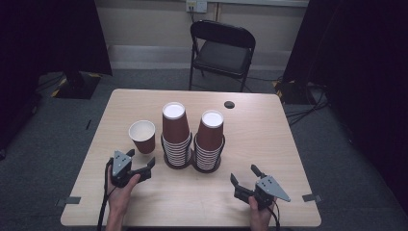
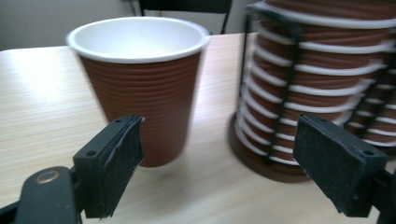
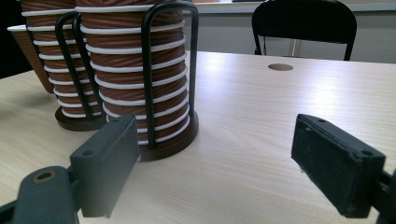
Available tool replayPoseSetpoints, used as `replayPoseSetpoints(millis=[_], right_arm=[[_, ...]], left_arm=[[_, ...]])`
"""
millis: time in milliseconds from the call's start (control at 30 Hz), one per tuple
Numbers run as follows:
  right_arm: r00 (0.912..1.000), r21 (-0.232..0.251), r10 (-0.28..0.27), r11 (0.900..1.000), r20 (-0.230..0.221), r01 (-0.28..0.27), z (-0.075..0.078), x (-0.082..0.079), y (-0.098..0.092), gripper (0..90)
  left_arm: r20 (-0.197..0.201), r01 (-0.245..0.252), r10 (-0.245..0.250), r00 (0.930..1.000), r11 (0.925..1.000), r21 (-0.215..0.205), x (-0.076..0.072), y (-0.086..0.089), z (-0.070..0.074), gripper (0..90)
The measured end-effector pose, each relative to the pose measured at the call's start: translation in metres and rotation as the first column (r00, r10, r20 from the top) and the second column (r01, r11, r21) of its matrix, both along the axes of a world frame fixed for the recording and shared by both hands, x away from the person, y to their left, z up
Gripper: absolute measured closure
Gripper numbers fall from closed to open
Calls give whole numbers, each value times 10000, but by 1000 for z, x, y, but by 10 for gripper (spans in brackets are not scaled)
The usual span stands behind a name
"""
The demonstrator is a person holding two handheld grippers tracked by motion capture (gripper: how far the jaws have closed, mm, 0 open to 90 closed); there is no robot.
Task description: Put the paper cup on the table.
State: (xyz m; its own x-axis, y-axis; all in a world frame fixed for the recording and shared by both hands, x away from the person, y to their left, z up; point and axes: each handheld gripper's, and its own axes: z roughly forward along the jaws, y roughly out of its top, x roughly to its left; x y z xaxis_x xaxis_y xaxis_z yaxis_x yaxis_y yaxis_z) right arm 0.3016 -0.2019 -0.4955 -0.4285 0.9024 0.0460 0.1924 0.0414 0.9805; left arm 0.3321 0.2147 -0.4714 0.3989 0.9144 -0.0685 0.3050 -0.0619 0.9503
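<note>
The left tool (image 1: 142, 161) gapes empty just short of a single brown paper cup (image 1: 142, 135) standing upright on the surface (image 1: 269, 144). The right tool (image 1: 244, 176) also stands open and empty, near the cup stacks (image 1: 192, 139).

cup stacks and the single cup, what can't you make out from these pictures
- Stack tops: cut off by the top edge in both gripper views, so the left stack and right stack cannot be counted there.
- Lower cups: partly hidden by the black wire holders.
- Single cup: blurred in the left gripper view; its inside bottom is hidden by its own wall.
</note>
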Motion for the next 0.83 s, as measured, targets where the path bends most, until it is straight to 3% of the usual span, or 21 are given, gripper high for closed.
replayPoseSetpoints(millis=[133,300,400,600,700,767,833], right_arm=[[10000,12,-6,10000,-7,6,0,0,0,143],[10000,-4,1,10000,-5,-1,0,0,0,143],[10000,-5,-9,10000,13,9,0,0,0,144],[10000,-20,4,10000,7,-4,0,0,0,156],[10000,-155,53,9999,-12,-53,0,0,1,160],[9998,-291,143,9995,-135,-147,0,1,2,161],[9995,-402,232,9989,-218,-240,1,2,3,160]], left_arm=[[217,381,-379,9990,9993,-65,-17,-13,-2,156],[402,1166,-1131,9928,9882,-998,-34,-26,-7,153],[535,755,-721,9960,9949,-665,-41,-35,-8,155],[962,846,-807,9921,9957,-371,-51,-48,-18,155],[864,511,-504,9950,9987,-55,-53,-50,-25,154],[1167,271,-288,9927,9995,158,-56,-52,-25,153],[1152,271,-310,9929,9990,350,-55,-54,-25,154]])
